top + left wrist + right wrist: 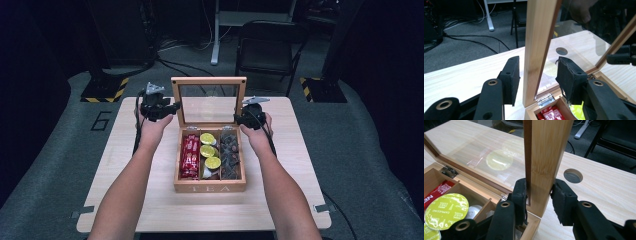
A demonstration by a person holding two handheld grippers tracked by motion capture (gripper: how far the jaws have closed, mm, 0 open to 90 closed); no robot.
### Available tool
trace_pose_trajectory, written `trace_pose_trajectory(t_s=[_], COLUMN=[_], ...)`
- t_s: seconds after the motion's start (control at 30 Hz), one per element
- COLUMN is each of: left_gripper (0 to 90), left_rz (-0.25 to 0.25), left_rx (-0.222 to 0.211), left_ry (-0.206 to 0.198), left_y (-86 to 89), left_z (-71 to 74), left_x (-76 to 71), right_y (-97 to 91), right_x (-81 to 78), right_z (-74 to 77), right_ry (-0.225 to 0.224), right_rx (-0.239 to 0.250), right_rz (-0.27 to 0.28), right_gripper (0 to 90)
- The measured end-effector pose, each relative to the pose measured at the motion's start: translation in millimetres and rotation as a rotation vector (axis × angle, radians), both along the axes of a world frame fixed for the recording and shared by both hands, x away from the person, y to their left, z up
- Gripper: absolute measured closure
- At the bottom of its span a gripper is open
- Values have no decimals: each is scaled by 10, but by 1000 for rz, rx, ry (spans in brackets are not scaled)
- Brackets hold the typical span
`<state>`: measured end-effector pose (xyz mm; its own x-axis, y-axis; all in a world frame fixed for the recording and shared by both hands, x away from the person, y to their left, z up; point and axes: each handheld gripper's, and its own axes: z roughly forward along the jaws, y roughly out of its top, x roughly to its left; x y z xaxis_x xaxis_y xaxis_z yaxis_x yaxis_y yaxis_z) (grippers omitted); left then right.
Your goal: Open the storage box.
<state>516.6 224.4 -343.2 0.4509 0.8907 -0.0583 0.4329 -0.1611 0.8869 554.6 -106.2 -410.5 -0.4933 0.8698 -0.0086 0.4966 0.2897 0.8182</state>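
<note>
I have the wooden tea box (210,188) sitting at the centre of the light wooden table (150,210), with its glass-paned lid (209,80) standing upright at the box's 12 o'clock edge, so the opening looks done. My right gripper (538,195) is at the lid's 3 o'clock side rail and pinches that rail, both pads pressed against the wood just above the back corner of the box. My left gripper (537,77) is at the lid's 9 o'clock side rail; its jaws are spread, with the rail between them and a clear gap on each side, so nothing is gripped there. In the high view the left gripper (156,107) and the right gripper (252,117) flank the lid at about the same height. Inside the box I see three compartments: red sachets (190,156) at 9 o'clock, lime-lidded cappuccino capsules (208,150) in the middle, and dark wrapped pieces (230,152) at 3 o'clock, which I cannot identify more closely. By my reading, the lid is fully raised and the left side is already free; what is left is to loosen the right jaws from the rail and draw both grippers clear, provided the lid holds upright on its hinges (546,99) alone.
</note>
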Motion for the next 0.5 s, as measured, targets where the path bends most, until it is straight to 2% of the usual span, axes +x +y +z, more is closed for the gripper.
trace_pose_trajectory(t_s=[0.27,0.5], left_gripper=[531,532], left_rz=[0,-9], left_rx=[8,9], left_ry=[8,10], left_y=[17,26], left_z=[-31,-58], left_x=[-11,-38], right_y=[-4,-2], right_x=[48,62], right_z=[14,12], right_ry=[27,26], right_rx=[9,6], right_rz=[-2,-3], right_gripper=[649,649])
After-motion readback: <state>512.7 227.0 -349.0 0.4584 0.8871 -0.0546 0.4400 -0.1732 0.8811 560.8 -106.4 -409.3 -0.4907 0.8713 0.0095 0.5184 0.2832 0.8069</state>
